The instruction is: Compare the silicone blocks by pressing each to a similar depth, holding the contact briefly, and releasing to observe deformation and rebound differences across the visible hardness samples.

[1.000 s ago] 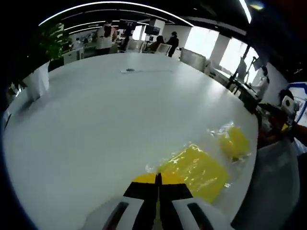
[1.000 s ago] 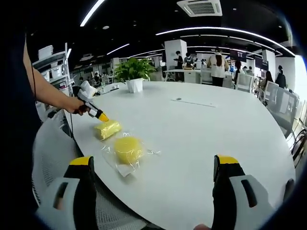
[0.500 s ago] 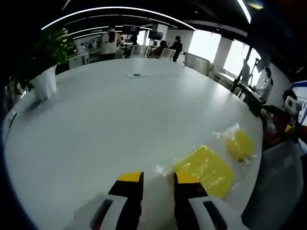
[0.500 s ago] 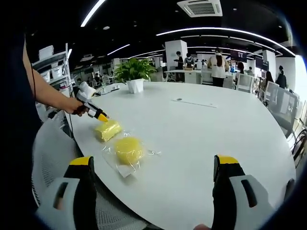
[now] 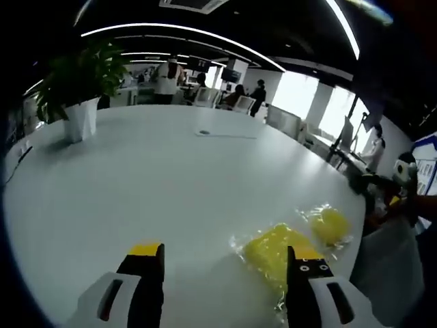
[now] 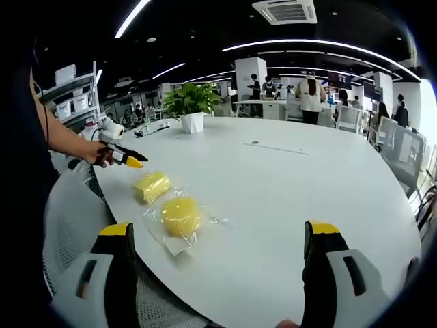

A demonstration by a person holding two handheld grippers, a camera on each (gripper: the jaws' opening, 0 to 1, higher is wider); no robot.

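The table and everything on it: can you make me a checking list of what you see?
Surface: white round table, smooth, a small dark fitting near its middle.
Job's things: rectangular yellow block and round yellow block, each in clear plastic wrap, side by side near the table's edge, apart from both grippers.
Clutter: potted plant in a white pot at the far edge.
Grippers: left gripper open, off the rectangular block; right gripper open wide, holding nothing.
Cables: nothing seen on the table.
Surroundings: open office with ceiling lights, shelves, chairs and people standing far behind.
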